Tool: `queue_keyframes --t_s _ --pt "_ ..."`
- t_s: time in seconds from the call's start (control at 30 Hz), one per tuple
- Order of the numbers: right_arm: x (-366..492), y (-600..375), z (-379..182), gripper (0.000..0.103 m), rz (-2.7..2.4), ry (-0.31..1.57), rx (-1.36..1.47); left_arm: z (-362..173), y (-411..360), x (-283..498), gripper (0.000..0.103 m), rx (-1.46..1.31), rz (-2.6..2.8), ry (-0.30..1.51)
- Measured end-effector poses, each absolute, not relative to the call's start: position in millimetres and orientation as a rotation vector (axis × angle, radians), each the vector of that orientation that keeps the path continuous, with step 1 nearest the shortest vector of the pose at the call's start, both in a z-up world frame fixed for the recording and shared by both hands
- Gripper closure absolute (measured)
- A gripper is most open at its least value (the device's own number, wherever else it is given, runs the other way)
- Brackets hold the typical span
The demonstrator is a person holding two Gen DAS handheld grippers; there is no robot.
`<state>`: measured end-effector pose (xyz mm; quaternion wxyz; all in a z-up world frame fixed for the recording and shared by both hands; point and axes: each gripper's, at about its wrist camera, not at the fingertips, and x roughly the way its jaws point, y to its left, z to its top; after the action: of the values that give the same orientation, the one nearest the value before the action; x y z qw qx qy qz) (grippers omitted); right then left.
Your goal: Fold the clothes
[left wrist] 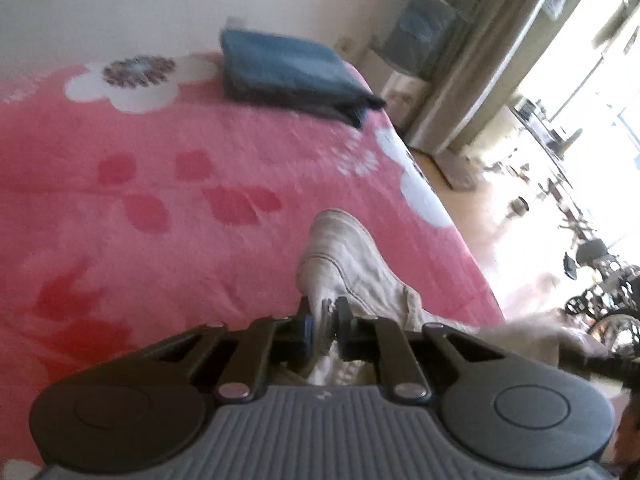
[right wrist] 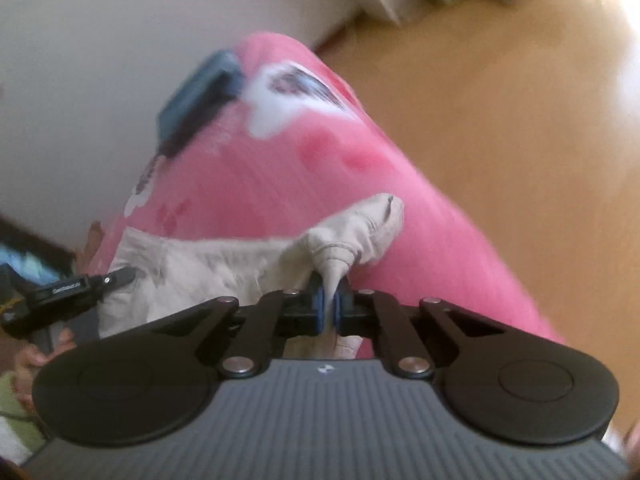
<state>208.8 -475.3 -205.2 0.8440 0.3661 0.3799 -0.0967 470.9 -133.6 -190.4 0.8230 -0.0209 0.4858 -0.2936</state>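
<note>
A: What takes up most of the left wrist view?

B: A pink bedspread [left wrist: 168,184] printed with white and red flowers, spread over a bed. It runs from the near edge to a pale wall behind, and at the right it drops to a wooden floor [right wrist: 500,128]. A curtain [left wrist: 476,60] hangs by a bright window at the far right.

A: And the clothes?

B: Two things. A folded dark blue garment [left wrist: 288,74] lies flat on the far part of the bedspread, near the wall and well apart from both tools. Nearer the cameras is a beige garment [left wrist: 344,256], crumpled, with stitched seams showing. Part of it rests on the bedspread near the right edge, and part is pulled up into peaks.

A: What has hold of it?

B: Both tools. The left gripper [left wrist: 323,322] has its jaws nearly together, with a fold of the beige cloth pinched between the pads. The right gripper [right wrist: 331,307] is closed the same way, its blue pads [right wrist: 317,308] squeezing a narrow cone of the same cloth that rises from the bedspread.

A: Can one tool see the other?

B: Yes. In the right wrist view the tip of the left one reaches in from the left edge and meets the beige cloth there. Both pictures are blurred, so the finer stitching is hard to read.
</note>
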Motion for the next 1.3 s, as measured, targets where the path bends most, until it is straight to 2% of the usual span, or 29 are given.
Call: queue_keyframes --t_s 0.27,0.4,0.5,0.53,0.57,0.6,0.63,0.7,0.83,1.03,1.3 --pt "359.8 -492.7 -143.3 0.100 -0.028 0.652 0.551 -135.1 -75.2 530.4 0.092 -0.173 -0.400 0.846" --pt "441.7 -483.4 -126.2 0.100 0.056 0.619 0.453 -135.0 -61.2 576.5 0.091 -0.176 -0.309 0.803" --pt "496.2 -478.4 -160.8 0.096 0.060 0.707 0.445 -175.5 -65.9 606.7 0.075 -0.158 -0.247 0.908" --pt "512.6 -478.6 -179.2 0.091 0.045 0.757 0.457 -193.6 -66.7 612.9 0.061 -0.151 -0.205 0.959" --pt "527.1 -480.9 -203.2 0.085 0.013 0.826 0.484 -211.5 -67.2 618.6 0.059 -0.145 -0.163 1.009" --pt "537.8 -483.9 -227.2 0.072 -0.025 0.895 0.520 -227.0 -66.0 620.0 0.060 -0.142 -0.116 1.056" --pt "543.0 -487.9 -247.6 0.067 -0.064 0.956 0.559 -236.1 -64.2 619.0 0.060 -0.141 -0.095 1.086" --pt "537.6 -498.0 -261.9 0.066 -0.097 0.941 0.646 -241.6 -55.7 611.8 0.058 -0.158 -0.083 1.101" --pt "511.6 -503.9 -244.4 0.051 -0.127 0.880 0.700 -219.6 -36.0 588.5 0.045 -0.183 -0.127 1.073" --pt "452.5 -458.7 -196.2 0.049 0.006 0.900 0.554 -184.1 -21.9 518.1 0.040 -0.155 -0.261 1.116" --pt "387.8 -357.8 -177.6 0.045 0.303 1.013 0.594 -187.7 -30.1 410.8 0.038 -0.092 -0.567 1.210"
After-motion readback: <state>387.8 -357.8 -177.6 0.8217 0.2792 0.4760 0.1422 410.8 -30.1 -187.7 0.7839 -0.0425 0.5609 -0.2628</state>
